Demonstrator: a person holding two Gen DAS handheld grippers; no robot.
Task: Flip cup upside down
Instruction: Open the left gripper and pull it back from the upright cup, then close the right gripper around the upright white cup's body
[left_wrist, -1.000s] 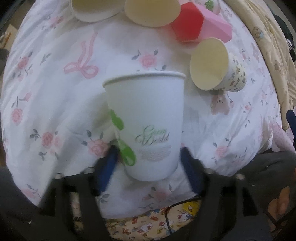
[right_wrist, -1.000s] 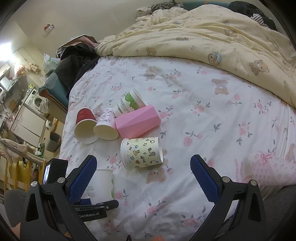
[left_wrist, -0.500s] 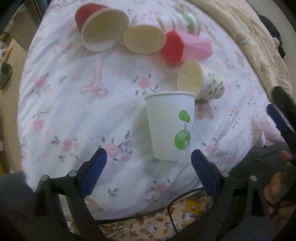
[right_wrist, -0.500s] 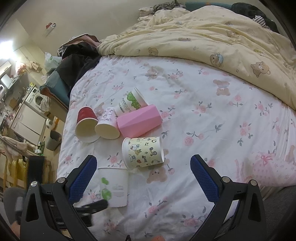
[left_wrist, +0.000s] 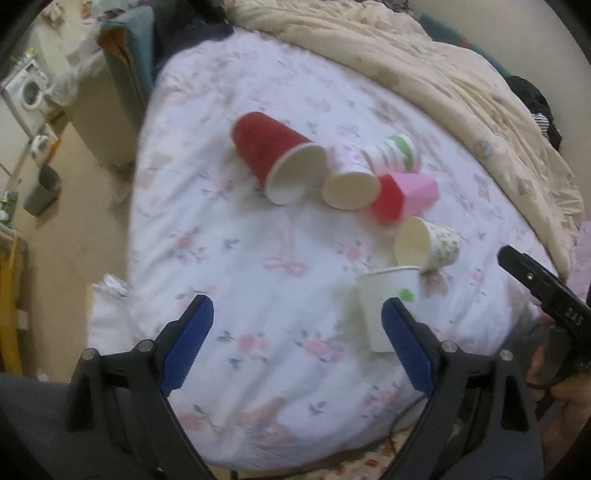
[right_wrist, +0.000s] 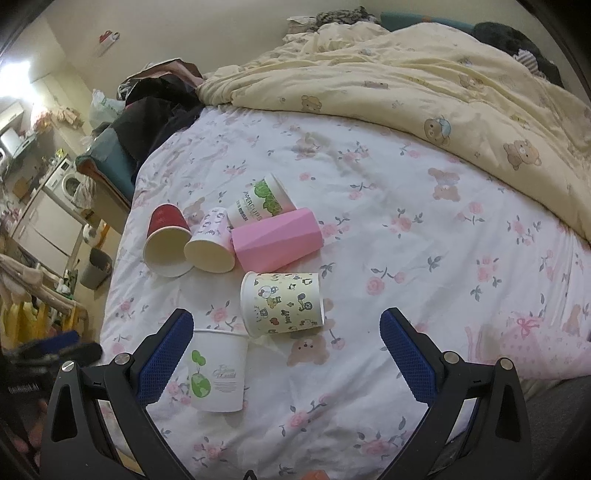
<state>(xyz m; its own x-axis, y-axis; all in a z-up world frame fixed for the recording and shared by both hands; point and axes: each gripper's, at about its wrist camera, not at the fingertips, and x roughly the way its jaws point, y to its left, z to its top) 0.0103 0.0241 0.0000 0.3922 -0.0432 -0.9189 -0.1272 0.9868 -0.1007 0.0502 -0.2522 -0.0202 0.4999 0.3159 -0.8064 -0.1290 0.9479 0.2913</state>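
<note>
Both grippers, left gripper (left_wrist: 295, 332) and right gripper (right_wrist: 286, 352), gape wide and grip nothing, while the white cup (right_wrist: 218, 371) stands mouth-up on the floral sheet (right_wrist: 388, 258), just beside the cartoon-print cup (right_wrist: 282, 304).

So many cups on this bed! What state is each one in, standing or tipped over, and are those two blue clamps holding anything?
White cup with green globe: standing upright, mouth up, free.
Cartoon cup: on its side.
Pink faceted cup: on its side.
Red cup: on its side, mouth toward camera.
Pale patterned cup: on its side.
Green-leaf cup: on its side.
Left gripper: open, empty.
Right gripper: open, empty.
</note>
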